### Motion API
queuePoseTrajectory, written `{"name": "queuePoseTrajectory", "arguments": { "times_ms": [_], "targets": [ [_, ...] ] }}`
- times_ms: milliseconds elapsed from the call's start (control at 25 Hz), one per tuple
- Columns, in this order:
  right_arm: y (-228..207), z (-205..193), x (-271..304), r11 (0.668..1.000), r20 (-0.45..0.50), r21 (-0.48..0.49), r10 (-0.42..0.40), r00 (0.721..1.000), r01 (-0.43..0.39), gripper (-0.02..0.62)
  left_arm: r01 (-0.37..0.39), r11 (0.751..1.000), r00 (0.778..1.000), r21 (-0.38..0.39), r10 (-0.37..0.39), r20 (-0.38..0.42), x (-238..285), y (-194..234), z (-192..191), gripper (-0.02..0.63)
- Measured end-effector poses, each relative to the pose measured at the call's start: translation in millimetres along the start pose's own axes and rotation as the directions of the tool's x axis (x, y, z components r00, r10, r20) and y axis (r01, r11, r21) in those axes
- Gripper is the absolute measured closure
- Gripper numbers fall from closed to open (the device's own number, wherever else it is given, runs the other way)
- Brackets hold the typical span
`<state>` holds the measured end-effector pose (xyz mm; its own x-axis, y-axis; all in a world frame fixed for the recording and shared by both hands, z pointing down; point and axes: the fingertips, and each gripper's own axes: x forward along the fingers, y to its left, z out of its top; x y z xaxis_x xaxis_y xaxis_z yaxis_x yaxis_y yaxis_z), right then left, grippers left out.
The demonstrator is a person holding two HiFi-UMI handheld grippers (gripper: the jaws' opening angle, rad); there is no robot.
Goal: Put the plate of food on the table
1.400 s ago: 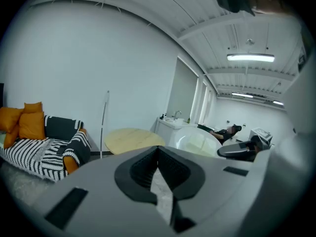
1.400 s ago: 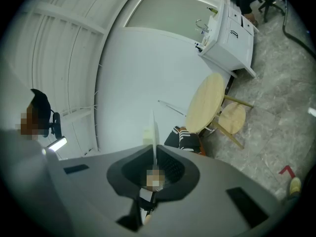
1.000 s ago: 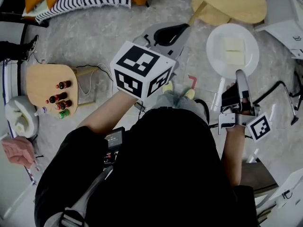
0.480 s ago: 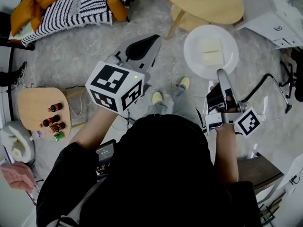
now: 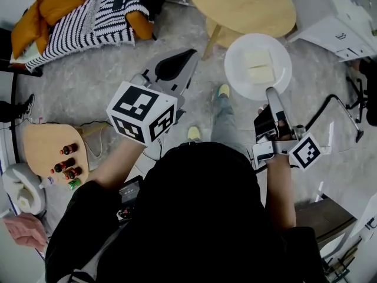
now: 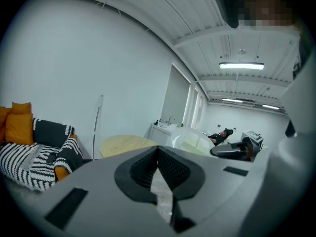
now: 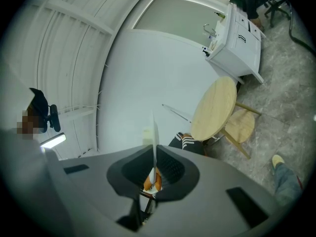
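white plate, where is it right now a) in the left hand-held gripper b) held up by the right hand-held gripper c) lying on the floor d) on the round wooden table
b: the right hand-held gripper is shut on the rim of the white plate, above the floor.

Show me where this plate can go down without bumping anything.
The round wooden table ahead of the plate shows a bare top, between the striped blanket on the left and the white cabinet on the right. The low side table is free on its left part; bottles crowd its right edge.
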<state>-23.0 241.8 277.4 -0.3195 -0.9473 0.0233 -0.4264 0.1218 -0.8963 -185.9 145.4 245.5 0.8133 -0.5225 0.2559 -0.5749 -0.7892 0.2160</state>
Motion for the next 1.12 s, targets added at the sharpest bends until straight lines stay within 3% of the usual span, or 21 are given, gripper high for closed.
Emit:
{"name": "queuePoseTrajectory", "arguments": {
  "times_ms": [600, 1120],
  "targets": [
    [-49.2, 83.1, 78.1, 1.000, 0.004, 0.028, 0.001, 1.000, -0.002, 0.574, 0.017, 1.000, 0.999, -0.010, -0.018, -0.036, 113.6, 39.3, 30.2, 0.598],
    [-88.9, 145.0, 129.9, 0.996, -0.033, 0.083, 0.012, 0.999, -0.010, 0.574, -0.026, 0.999, 0.998, -0.019, 0.024, -0.057, 193.5, 63.3, 56.7, 0.598]
  ]
}}
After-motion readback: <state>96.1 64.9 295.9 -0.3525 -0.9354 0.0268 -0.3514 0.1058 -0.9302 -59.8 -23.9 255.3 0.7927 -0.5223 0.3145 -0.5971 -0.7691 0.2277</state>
